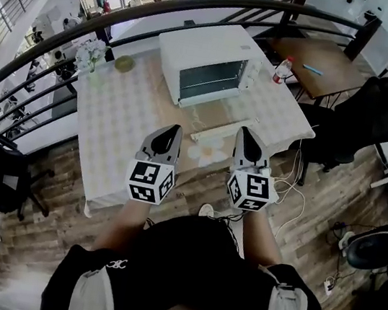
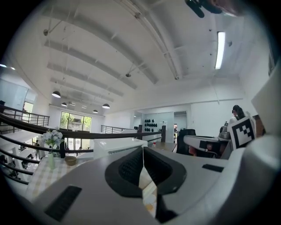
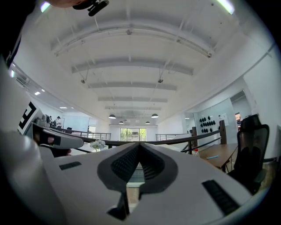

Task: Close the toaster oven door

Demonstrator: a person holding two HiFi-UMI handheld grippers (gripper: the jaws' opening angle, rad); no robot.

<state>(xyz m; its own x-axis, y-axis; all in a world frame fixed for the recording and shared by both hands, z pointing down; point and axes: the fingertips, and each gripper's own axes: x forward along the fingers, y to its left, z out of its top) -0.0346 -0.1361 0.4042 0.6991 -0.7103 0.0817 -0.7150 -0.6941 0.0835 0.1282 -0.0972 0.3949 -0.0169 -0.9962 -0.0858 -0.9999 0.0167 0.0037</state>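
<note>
A white toaster oven [image 1: 209,62] stands at the far side of the checked table [image 1: 121,132]; in the left gripper view the oven [image 2: 118,146] shows ahead. Its glass door looks dropped open toward me, with a white handle bar [image 1: 223,130] lying low over the cloth. My left gripper [image 1: 175,130] is shut and empty, hovering over the table's near half, left of the handle. My right gripper [image 1: 246,132] is also shut and empty, just right of the handle's end. In both gripper views the jaws meet with nothing between them.
A vase of flowers [image 1: 89,54] and a small bowl [image 1: 124,64] sit at the table's far left. A bottle [image 1: 283,70] stands right of the oven. A dark railing [image 1: 203,6] runs behind. A brown desk [image 1: 325,65] and black chair [image 1: 372,113] are to the right.
</note>
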